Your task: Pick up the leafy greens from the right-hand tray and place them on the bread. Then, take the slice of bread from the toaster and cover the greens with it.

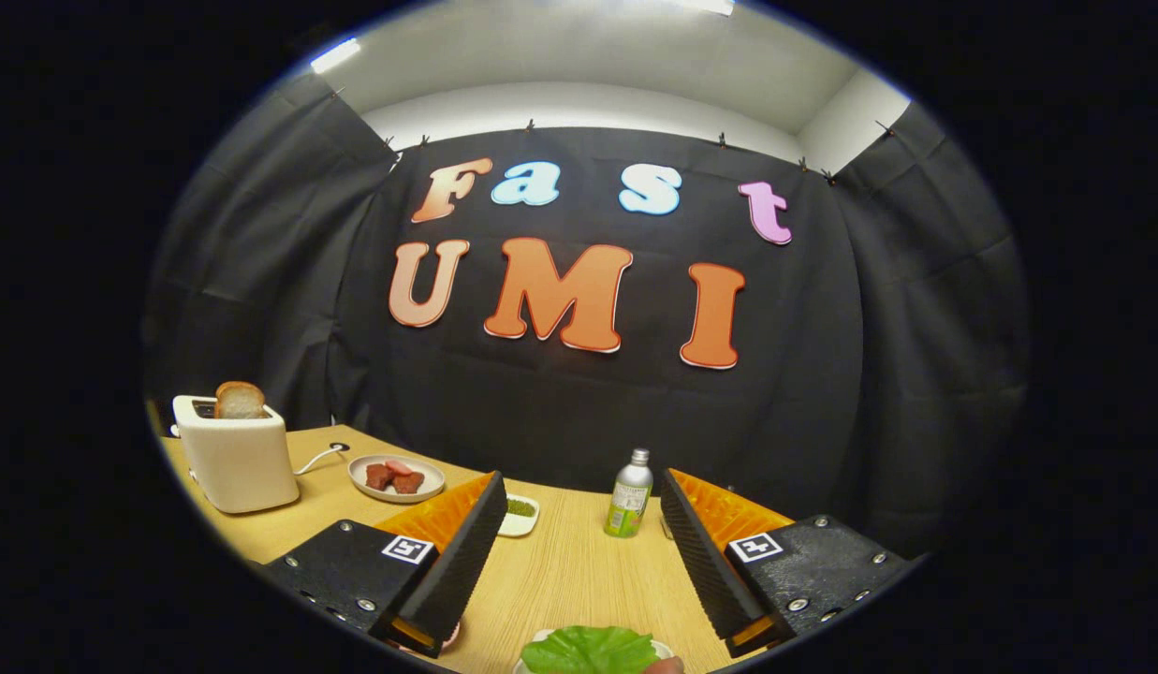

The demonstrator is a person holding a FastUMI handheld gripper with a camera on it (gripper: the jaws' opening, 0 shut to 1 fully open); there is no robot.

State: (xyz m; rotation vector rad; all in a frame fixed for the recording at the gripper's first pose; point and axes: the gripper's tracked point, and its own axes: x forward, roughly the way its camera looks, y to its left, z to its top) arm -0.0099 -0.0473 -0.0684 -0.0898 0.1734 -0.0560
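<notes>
Between the wide-spread fingers, low and close, lay the leafy greens [590, 650] on a small tray [661, 648].

Gripper [579, 562] stood fully open, holding nothing. The leaf looked light, soft and floppy, easily torn, so a gentle pinch at its ruffled edge seemed best. Bread slice [239, 400] stood upright in the toaster [237, 459] well off to the left, probably stiff and light, best gripped across its exposed top.

Wooden table [560, 571] with toaster [237, 459], plate [396, 477], small dish [520, 514], bottle [630, 496].
</notes>
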